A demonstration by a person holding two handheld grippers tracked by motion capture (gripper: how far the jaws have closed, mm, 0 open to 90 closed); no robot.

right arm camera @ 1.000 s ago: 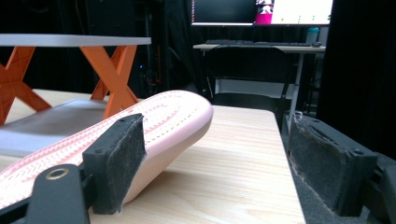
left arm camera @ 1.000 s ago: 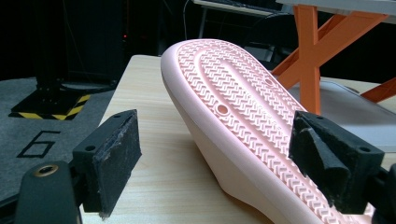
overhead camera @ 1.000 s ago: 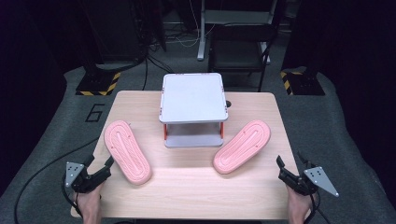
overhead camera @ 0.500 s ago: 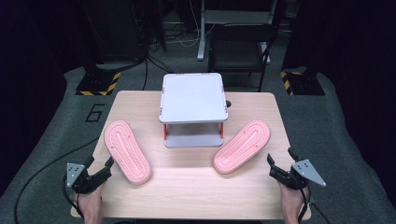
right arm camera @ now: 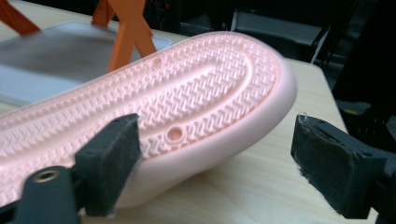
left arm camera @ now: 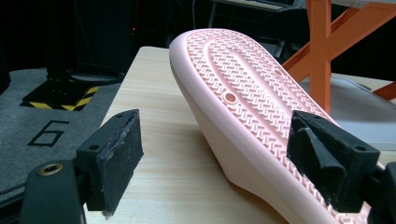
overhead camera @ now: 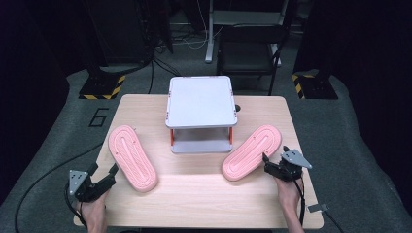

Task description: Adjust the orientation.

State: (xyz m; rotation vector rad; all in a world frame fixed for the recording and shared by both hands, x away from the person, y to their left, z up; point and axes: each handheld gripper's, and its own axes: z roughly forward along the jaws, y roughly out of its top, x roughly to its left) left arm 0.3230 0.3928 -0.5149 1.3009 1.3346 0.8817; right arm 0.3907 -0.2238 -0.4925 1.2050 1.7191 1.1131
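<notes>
Two pink slippers lie sole up on the wooden table (overhead camera: 194, 194). The left slipper (overhead camera: 132, 158) (left arm camera: 243, 88) is just ahead of my left gripper (overhead camera: 104, 174) (left arm camera: 219, 158), which is open, its right pad (left arm camera: 327, 163) level with the near rim. The right slipper (overhead camera: 252, 152) (right arm camera: 196, 107) lies slantwise. My right gripper (overhead camera: 275, 154) (right arm camera: 222, 161) is open close to its outer edge, and that rim sits in the gap between the pads without touching them. Each gripper is held by a hand at the table's near edge.
A small grey two-level rack (overhead camera: 200, 104) with orange legs stands at the back middle of the table, between the slippers. Cables trail off the table at both near corners. Dark floor, a chair and stands surround the table.
My right gripper has moved left and forward from the table's right edge up to the right slipper. The left gripper and both slippers have stayed where they were.
</notes>
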